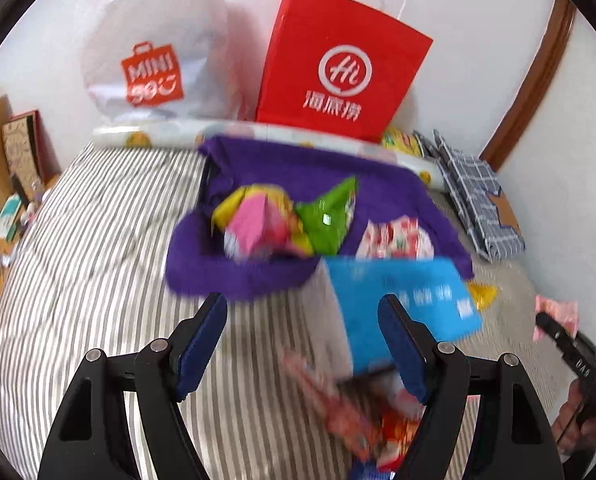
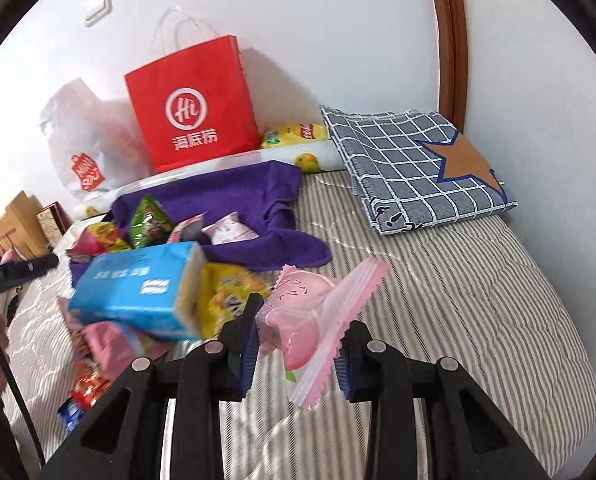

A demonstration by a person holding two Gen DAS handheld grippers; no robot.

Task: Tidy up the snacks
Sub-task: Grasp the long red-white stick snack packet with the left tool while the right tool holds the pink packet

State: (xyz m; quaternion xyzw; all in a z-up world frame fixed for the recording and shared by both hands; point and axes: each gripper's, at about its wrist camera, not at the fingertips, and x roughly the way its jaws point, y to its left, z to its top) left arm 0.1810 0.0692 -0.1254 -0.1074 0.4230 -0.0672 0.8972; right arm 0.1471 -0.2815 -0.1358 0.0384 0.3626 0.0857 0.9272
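My right gripper (image 2: 305,316) is shut on a pink snack packet (image 2: 317,292), held up above the striped bed (image 2: 437,288). Over the bed's front, my left gripper (image 1: 301,300) stands open with nothing between its fingers. Just behind its right finger lies a blue tissue pack (image 1: 401,292). A purple towel (image 1: 238,276) further back carries a green packet (image 1: 329,216), a pink and yellow packet (image 1: 258,224) and a red-and-white packet (image 1: 393,236). Blurred red snack packets (image 1: 337,412) lie near the left gripper's base. A yellow packet (image 2: 230,296) rests beside the tissue pack (image 2: 138,284).
A red paper bag (image 1: 337,72) and a white plastic shopping bag (image 1: 154,60) lean on the wall behind the bed. A folded checked blanket (image 2: 417,160) sits at the back right, a yellow packet (image 2: 294,132) beside it. Boxes and clutter (image 1: 14,152) line the left.
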